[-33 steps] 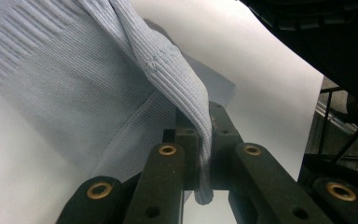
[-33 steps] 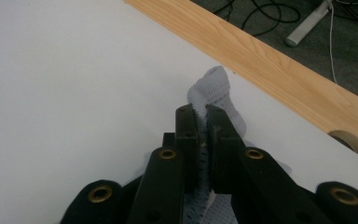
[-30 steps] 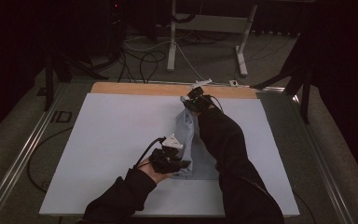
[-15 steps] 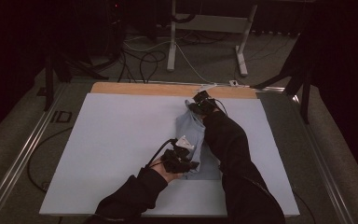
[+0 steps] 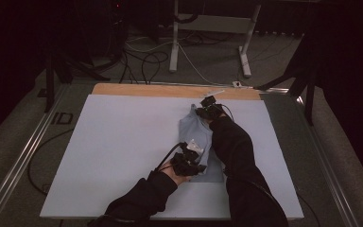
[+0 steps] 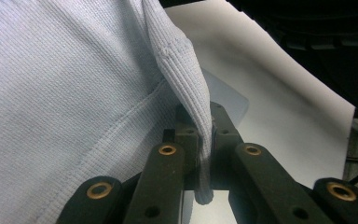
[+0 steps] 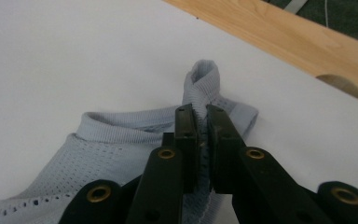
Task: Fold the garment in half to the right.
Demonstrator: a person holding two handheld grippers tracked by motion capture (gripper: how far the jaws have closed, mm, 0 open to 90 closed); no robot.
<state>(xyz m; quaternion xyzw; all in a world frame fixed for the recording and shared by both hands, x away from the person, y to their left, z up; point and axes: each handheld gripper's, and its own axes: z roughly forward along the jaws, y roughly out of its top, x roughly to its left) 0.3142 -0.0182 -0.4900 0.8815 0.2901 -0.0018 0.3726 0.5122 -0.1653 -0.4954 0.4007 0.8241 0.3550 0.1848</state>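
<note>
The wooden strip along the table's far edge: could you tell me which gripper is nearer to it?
Right. The right gripper grips the garment just before the wooden strip; the left gripper grips its near end.

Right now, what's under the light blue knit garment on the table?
The light blue garment lies on the white board, which shows bare around it. Whatever sits directly beneath the cloth is covered. Both claws pinch its ribbed edges.
</note>
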